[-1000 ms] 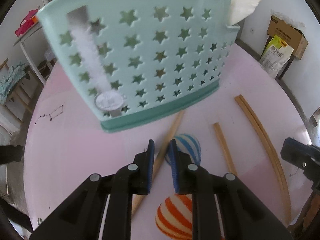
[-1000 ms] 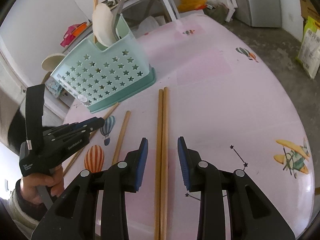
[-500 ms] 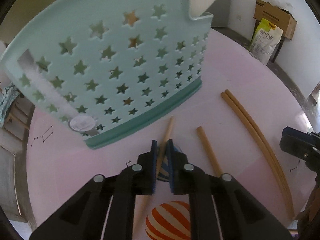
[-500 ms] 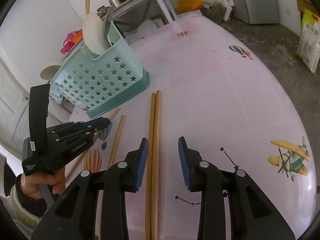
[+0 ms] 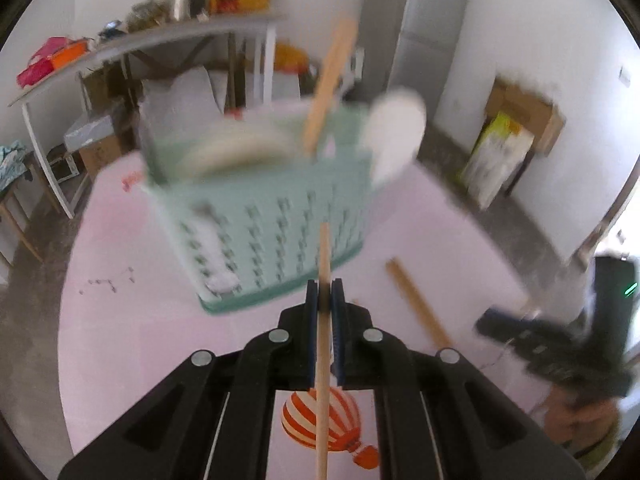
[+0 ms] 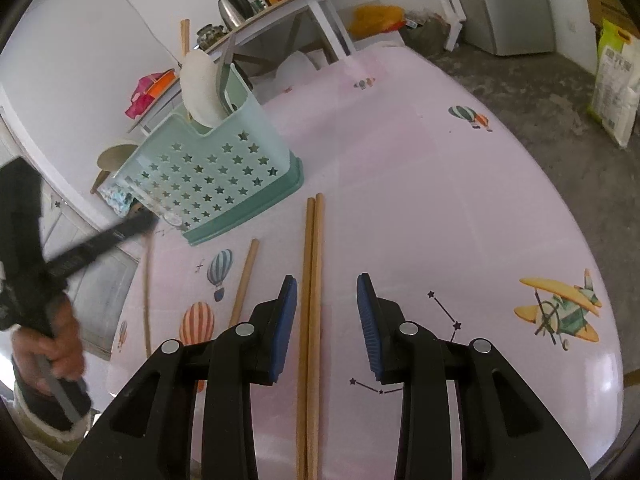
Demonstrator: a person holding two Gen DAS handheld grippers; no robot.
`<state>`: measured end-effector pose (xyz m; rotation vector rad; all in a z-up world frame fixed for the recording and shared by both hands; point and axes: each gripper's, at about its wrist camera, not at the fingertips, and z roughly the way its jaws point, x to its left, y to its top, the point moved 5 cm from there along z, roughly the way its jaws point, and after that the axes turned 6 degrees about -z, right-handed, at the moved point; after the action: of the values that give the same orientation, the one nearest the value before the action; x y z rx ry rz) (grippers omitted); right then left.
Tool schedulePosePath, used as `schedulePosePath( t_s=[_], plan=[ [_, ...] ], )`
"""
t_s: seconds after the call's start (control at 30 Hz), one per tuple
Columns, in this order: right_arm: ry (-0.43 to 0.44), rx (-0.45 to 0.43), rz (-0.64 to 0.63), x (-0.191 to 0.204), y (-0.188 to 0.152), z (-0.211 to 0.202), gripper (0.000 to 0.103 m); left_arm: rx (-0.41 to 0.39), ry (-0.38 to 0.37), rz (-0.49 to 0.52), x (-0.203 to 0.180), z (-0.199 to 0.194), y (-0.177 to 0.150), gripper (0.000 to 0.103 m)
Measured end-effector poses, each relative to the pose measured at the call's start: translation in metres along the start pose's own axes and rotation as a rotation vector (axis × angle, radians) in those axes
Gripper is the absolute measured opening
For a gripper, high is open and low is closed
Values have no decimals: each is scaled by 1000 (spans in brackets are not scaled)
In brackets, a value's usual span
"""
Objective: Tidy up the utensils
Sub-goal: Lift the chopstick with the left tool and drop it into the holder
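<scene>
My left gripper (image 5: 325,292) is shut on a wooden chopstick (image 5: 323,380) and holds it off the pink table, in front of the teal star-cut utensil basket (image 5: 280,208). That view is blurred. The basket (image 6: 212,176) holds a white spoon (image 6: 198,88) and one upright chopstick (image 6: 185,40). My right gripper (image 6: 326,300) is open just above a pair of chopsticks (image 6: 312,260) that runs between its jaws, nearer the left pad. A single chopstick (image 6: 245,280) lies to their left. In the right wrist view the left gripper (image 6: 100,240) shows blurred, with its chopstick (image 6: 147,292) hanging below.
The pink tablecloth (image 6: 420,200) carries balloon and plane prints. Behind the table stands a shelf (image 6: 280,4) with a kettle and jars. A fridge (image 6: 516,4) and a sack (image 6: 614,80) stand on the floor at the right. A hand (image 6: 52,356) grips the left tool.
The left gripper closed on the chopstick that lay by the basket and lifted it off the table, tilting upward. The right gripper stayed open over the pair.
</scene>
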<state>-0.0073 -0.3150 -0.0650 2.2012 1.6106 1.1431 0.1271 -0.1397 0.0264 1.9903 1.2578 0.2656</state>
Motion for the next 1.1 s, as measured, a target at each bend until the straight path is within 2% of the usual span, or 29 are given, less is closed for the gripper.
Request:
schedulePosePath(
  t_s=[0.17,0.33,0.47,0.6,0.7,0.8,1.1],
  plan=[
    [-3,1,-7,2,0,0,32,-191,-40,-42,7,-62,39,6],
    [3,-10,-9,4,2,-3,32,-366,-68,-38,9,-114,88,6],
    [3,-6,-8,2,4,-4,32,-478,-101,-43,11,-149,127,6],
    [-2,-2,-13,4,5,-4,32,-577,-80,-51,17,-168,160,6],
    [-4,-1,-13,4,5,-4,32,-587,-76,-74,25,-165,172,6],
    [-8,6,-16,5,5,-2,32,-559,-70,-108,36,-146,174,6],
    [-31,25,-30,7,6,2,32,-451,-89,-177,50,-78,144,6]
  ],
)
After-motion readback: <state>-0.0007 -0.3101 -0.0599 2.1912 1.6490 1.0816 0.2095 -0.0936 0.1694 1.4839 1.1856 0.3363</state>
